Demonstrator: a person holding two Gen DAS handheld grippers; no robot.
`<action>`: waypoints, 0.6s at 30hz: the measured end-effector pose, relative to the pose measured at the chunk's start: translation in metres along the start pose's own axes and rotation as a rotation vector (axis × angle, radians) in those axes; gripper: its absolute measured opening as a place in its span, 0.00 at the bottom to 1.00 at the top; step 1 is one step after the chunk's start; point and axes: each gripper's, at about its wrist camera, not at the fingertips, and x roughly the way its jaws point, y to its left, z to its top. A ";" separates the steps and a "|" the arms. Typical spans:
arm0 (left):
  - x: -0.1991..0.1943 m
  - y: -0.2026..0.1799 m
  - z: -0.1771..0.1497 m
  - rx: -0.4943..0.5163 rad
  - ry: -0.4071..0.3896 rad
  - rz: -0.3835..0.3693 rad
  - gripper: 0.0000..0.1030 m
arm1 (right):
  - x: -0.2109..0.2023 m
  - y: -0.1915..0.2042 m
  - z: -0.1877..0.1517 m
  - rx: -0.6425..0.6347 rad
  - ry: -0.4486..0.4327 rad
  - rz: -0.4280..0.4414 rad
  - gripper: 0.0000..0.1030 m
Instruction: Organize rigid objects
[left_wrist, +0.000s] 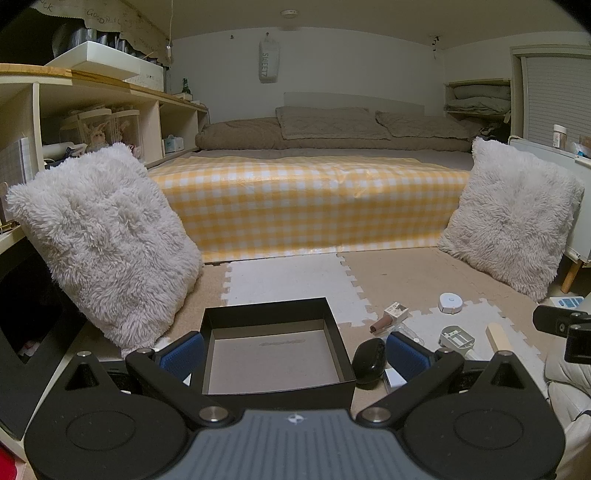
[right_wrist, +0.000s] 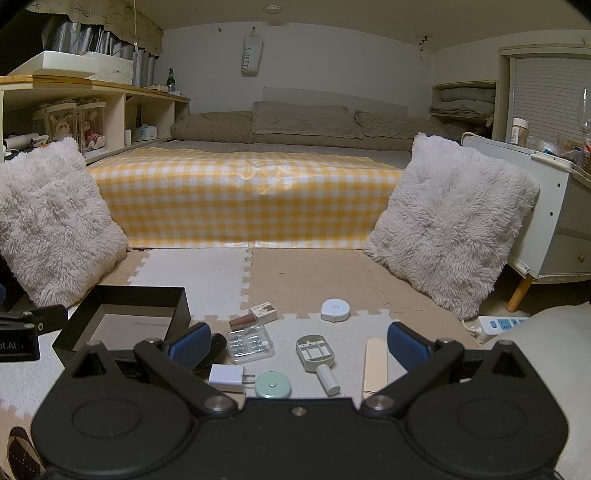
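An empty black box (left_wrist: 273, 384) (right_wrist: 122, 317) sits on the foam mat, framed by my open left gripper (left_wrist: 293, 354). A black oval case (left_wrist: 369, 360) (right_wrist: 216, 347) lies just right of the box. My right gripper (right_wrist: 299, 347) is open above the scattered items: a clear plastic case (right_wrist: 249, 345), a white charger plug (right_wrist: 227, 378), a mint tape measure (right_wrist: 273, 386), a white tape measure (right_wrist: 335, 309) (left_wrist: 450, 302), a grey-green holder with white tube (right_wrist: 317, 356) (left_wrist: 456, 338), a wooden stick (right_wrist: 375, 363) (left_wrist: 498, 338) and a brown lip tube (right_wrist: 242, 320) (left_wrist: 382, 325) beside a small carton (right_wrist: 264, 312).
Two fluffy white cushions (left_wrist: 107, 240) (right_wrist: 450, 225) lean at either side of a bed with a yellow checked cover (right_wrist: 251, 199). A low shelf unit (left_wrist: 92, 122) runs along the left. A white cabinet (right_wrist: 554, 236) and a power strip (right_wrist: 498, 326) are at the right.
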 end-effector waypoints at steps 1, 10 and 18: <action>0.000 0.000 0.000 0.000 0.000 0.000 1.00 | 0.000 0.000 0.000 0.000 0.000 0.000 1.00; -0.002 0.001 0.007 0.007 -0.012 0.011 1.00 | 0.001 0.003 0.002 -0.003 -0.002 -0.001 1.00; 0.000 0.009 0.017 -0.014 -0.023 0.024 1.00 | 0.004 0.001 0.012 0.010 -0.004 0.001 1.00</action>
